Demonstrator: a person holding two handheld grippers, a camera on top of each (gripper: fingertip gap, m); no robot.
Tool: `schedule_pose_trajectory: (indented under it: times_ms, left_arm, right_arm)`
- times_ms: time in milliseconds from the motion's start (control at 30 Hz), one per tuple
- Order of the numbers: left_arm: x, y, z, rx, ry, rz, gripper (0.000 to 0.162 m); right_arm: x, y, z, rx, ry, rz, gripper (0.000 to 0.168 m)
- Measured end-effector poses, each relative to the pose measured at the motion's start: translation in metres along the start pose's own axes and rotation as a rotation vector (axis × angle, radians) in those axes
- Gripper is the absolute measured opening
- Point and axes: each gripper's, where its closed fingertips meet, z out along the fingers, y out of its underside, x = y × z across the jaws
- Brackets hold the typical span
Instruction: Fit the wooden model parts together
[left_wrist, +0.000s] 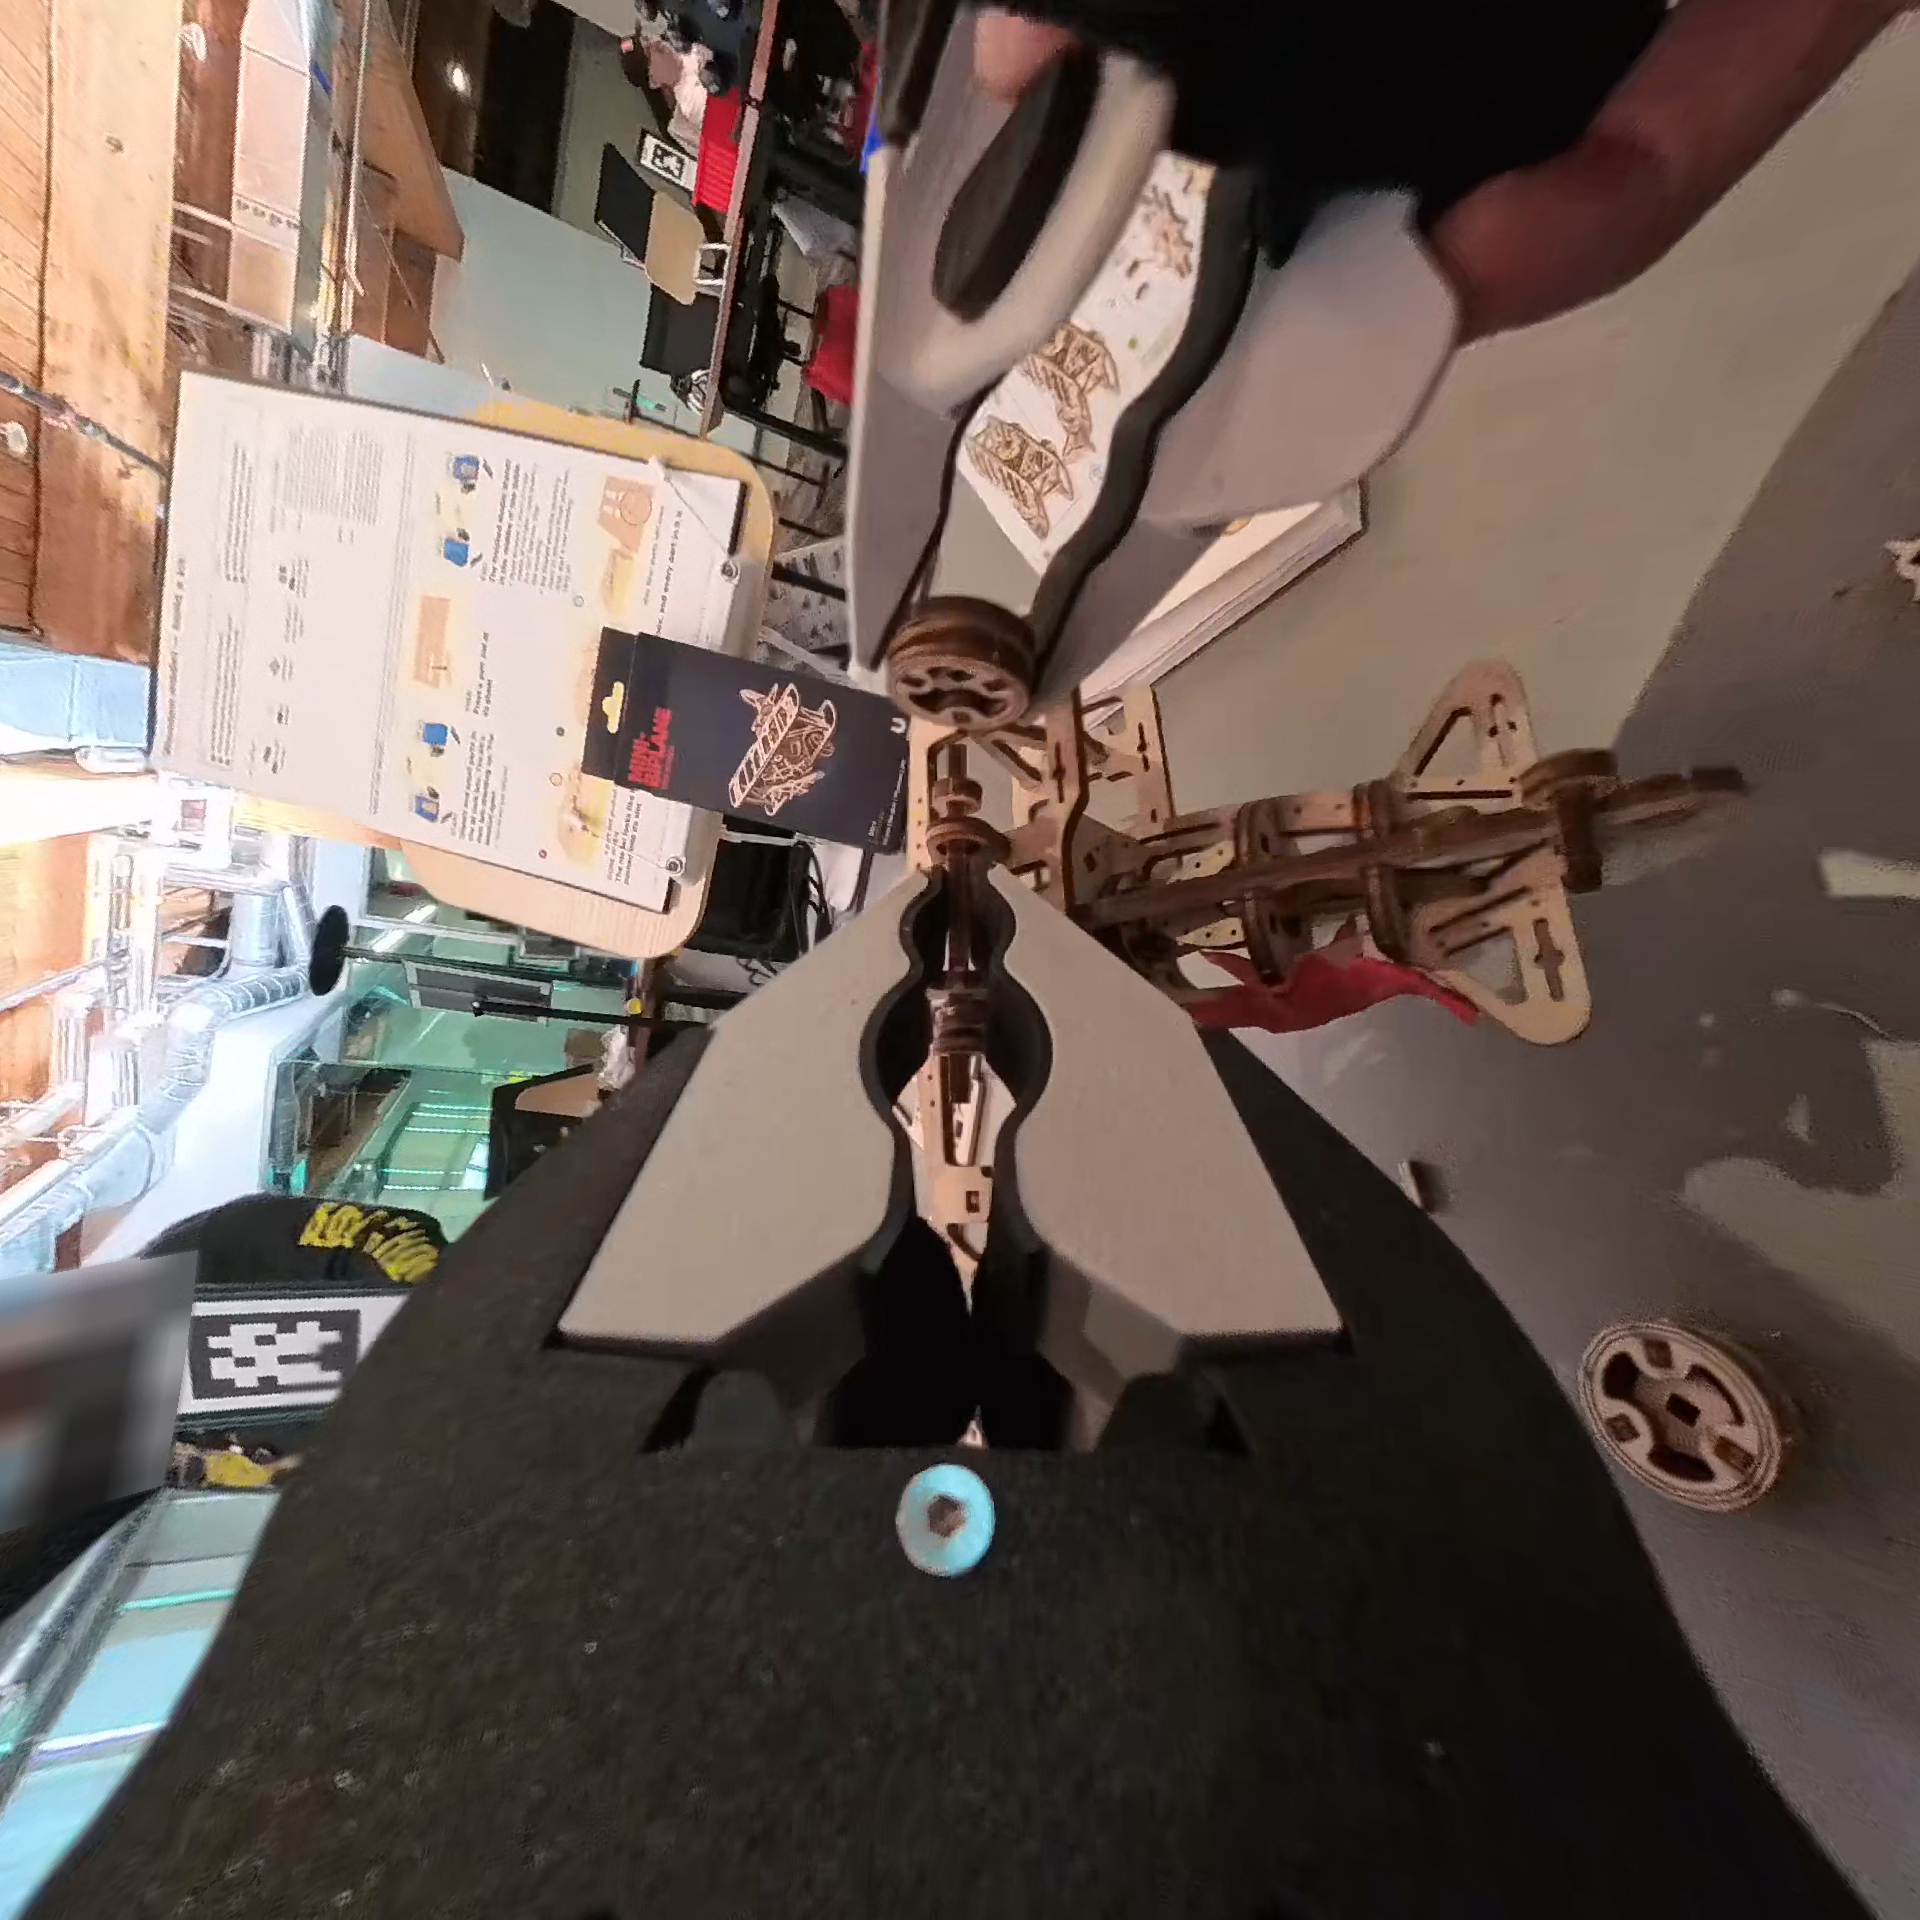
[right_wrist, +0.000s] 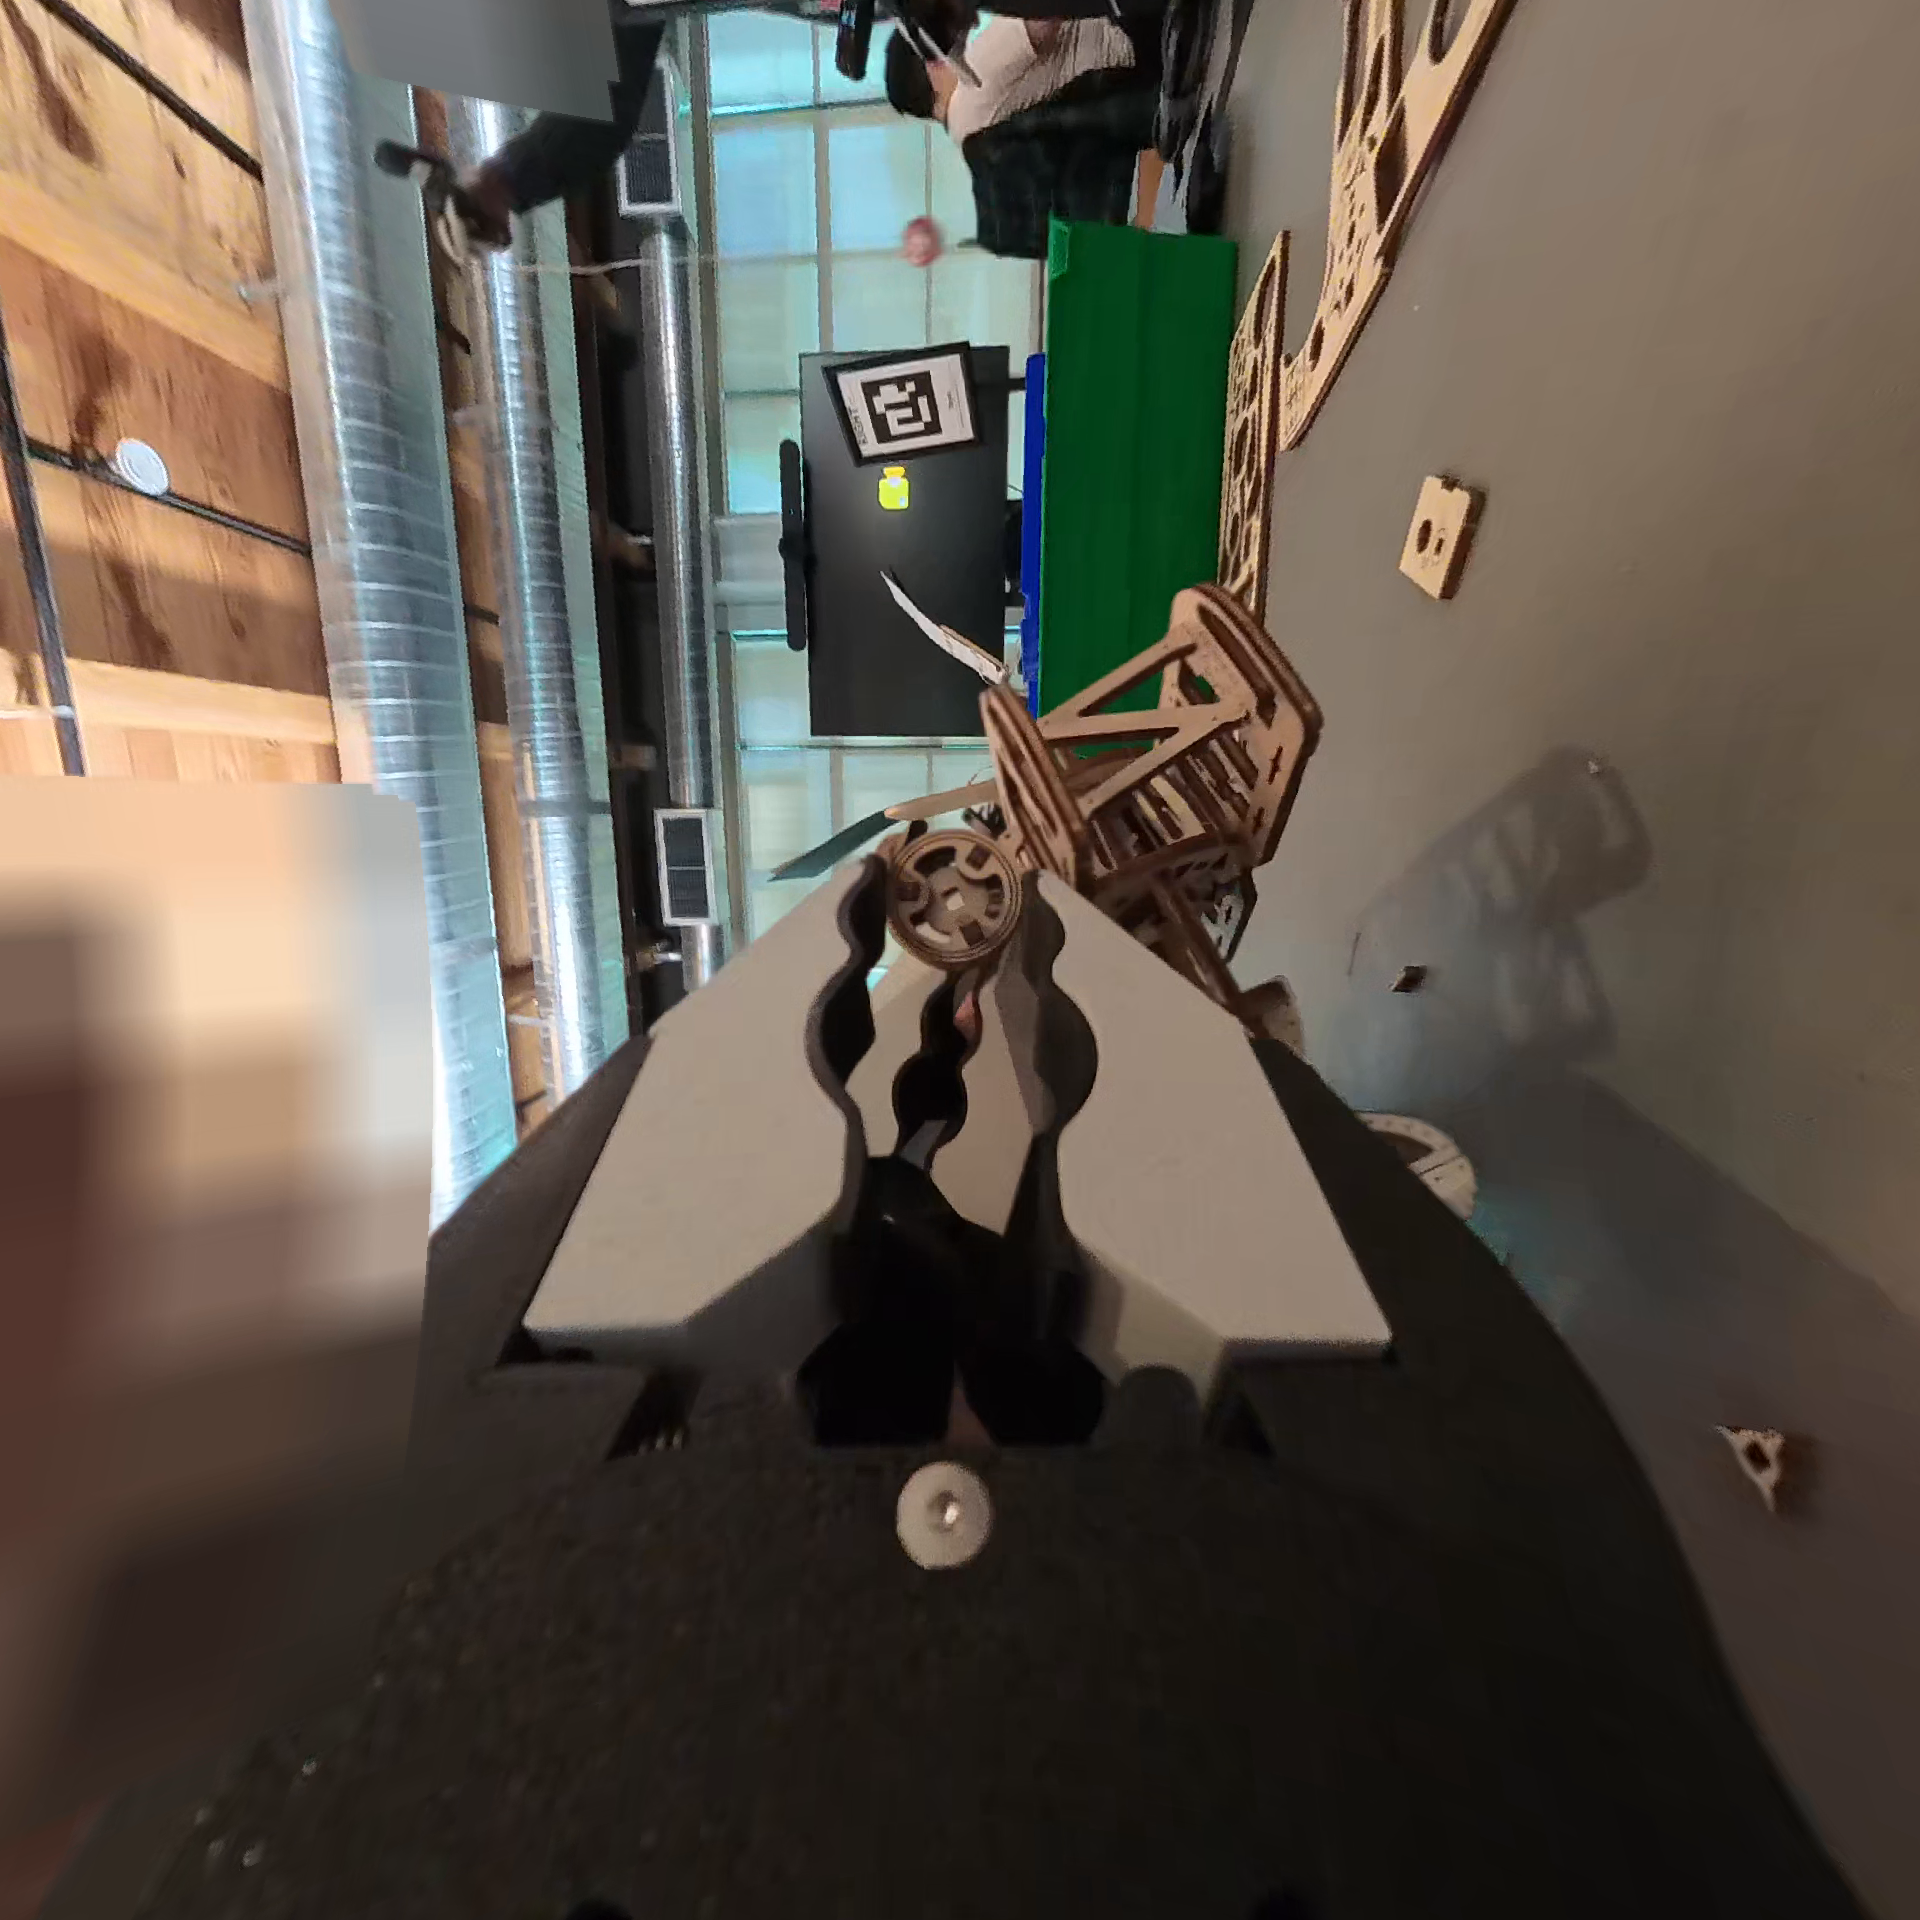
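The wooden model plane (left_wrist: 1351, 862) lies on the grey table (left_wrist: 1662, 623), with a red strip (left_wrist: 1309, 987) at its side. My left gripper (left_wrist: 958, 883) is shut on the plane's undercarriage strut (left_wrist: 956, 1122), whose axle (left_wrist: 951, 790) sticks out past the fingertips. My right gripper (left_wrist: 961, 649) comes in from the far side, shut on a wooden wheel (left_wrist: 956, 691) held at the axle's end. In the right wrist view, the right gripper (right_wrist: 951, 909) pinches the wheel (right_wrist: 954, 896) at its tips, right beside the plane (right_wrist: 1143, 790).
A second loose wheel (left_wrist: 1683, 1418) lies on the table near my left gripper. An instruction sheet on a board (left_wrist: 447, 644), a black box (left_wrist: 748, 748) and an open booklet (left_wrist: 1143, 416) stand behind. Punched wooden sheets (right_wrist: 1351, 208), a small square piece (right_wrist: 1439, 535) and a scrap (right_wrist: 1756, 1460) lie about. Left and right tips are no more than a few centimetres apart.
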Motion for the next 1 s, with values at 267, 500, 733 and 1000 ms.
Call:
schedule_pose_trajectory:
  times_ms: [267,500,733,1000]
  left_arm:
    - [0.008,-0.005,0.001,-0.013,0.013,0.01,0.0]
    - [0.008,0.002,0.003,-0.027,0.022,-0.022,0.0]
    - [0.01,0.003,0.004,-0.032,0.038,-0.066,0.0]
    - [0.021,0.002,0.006,-0.014,0.18,-0.33,0.0]
  right_arm:
    - [0.008,-0.003,0.004,-0.005,0.057,0.023,0.025]
    - [0.01,-0.004,0.011,-0.027,0.054,0.094,0.025]
    - [0.011,-0.006,0.012,-0.046,0.091,0.077,0.025]
    - [0.019,-0.003,0.01,-0.164,0.268,-0.133,0.025]
